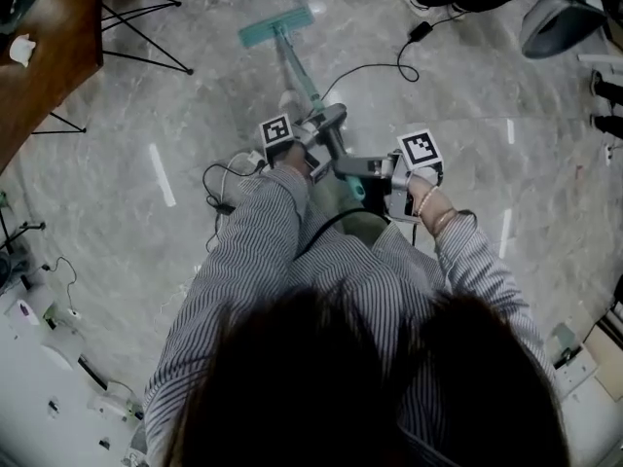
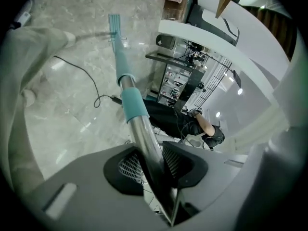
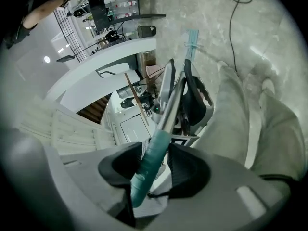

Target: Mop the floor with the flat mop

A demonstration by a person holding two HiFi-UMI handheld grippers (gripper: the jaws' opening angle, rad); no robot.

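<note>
One flat mop (image 1: 293, 62) slants forward, head (image 1: 277, 24) farthest away.

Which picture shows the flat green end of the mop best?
The head view. The mop head lies whole on the floor, seen from above. The left gripper view shows it small, far down the pole. The right gripper view shows only a small piece.
</note>
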